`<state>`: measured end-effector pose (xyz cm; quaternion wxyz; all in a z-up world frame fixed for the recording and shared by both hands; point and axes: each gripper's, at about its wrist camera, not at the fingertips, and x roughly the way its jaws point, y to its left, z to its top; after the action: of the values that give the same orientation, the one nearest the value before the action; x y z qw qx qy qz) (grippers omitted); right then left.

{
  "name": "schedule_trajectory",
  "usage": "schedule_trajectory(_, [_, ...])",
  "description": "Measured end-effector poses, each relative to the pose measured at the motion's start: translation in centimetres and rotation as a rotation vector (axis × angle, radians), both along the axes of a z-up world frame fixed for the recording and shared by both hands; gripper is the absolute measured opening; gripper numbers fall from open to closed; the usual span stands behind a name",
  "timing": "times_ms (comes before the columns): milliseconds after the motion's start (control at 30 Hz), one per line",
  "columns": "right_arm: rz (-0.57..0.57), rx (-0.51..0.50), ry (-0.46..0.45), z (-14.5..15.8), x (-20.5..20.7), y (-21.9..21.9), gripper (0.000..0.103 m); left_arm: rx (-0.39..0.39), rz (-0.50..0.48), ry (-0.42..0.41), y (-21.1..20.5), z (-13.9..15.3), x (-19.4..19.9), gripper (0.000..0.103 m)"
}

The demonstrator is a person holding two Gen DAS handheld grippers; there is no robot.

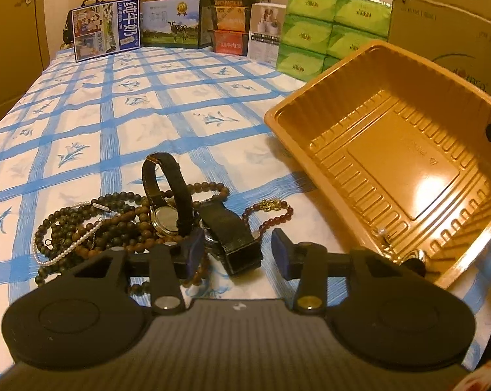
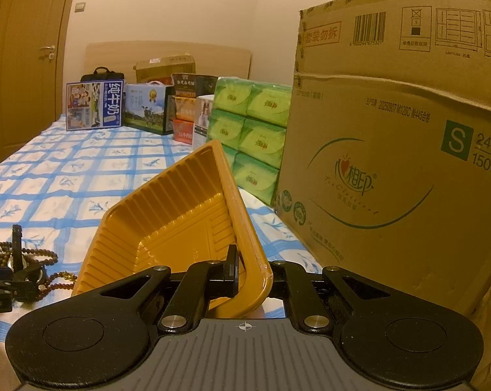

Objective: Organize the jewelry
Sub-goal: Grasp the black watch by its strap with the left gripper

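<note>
On the bed [image 1: 121,104], spread with a blue-checked sheet, the jewelry lies in a heap at the left: dark bead strands [image 1: 82,228], a thin pearl string [image 1: 50,254], a black-strapped watch [image 1: 167,195] standing on edge, and a reddish bead bracelet [image 1: 271,211] just to its right. The left gripper [image 1: 234,251] hangs over the near edge of this heap, its jaws apart, with a second black strap [image 1: 232,234] lying between them but not pressed. Further right, the gold plastic tray [image 1: 392,150] is tilted up off the sheet; two small items rest in its near corner. The right gripper [image 2: 245,270] has its jaws clamped on the tray's near rim. A large cardboard carton [image 2: 392,163] stands beside the tray.
</note>
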<state>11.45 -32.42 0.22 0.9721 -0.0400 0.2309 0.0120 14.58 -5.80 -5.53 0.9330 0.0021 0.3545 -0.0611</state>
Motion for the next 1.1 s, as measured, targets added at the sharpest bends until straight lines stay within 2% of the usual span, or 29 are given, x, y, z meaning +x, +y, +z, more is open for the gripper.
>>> schedule_trajectory(233, [0.001, -0.001, 0.000, 0.0, 0.1, 0.0, 0.008, 0.008, -0.013, 0.026, 0.0, -0.3, 0.4, 0.027])
schedule_trajectory(300, [0.001, 0.000, 0.000, 0.0, 0.0, 0.0, 0.008, -0.002, -0.013, 0.029, 0.1, -0.2, 0.3, 0.020])
schedule_trajectory(1100, [0.005, -0.007, -0.003, 0.1, 0.0, 0.3, 0.008, -0.050, -0.035, -0.067, 0.8, 4.6, -0.4, 0.020])
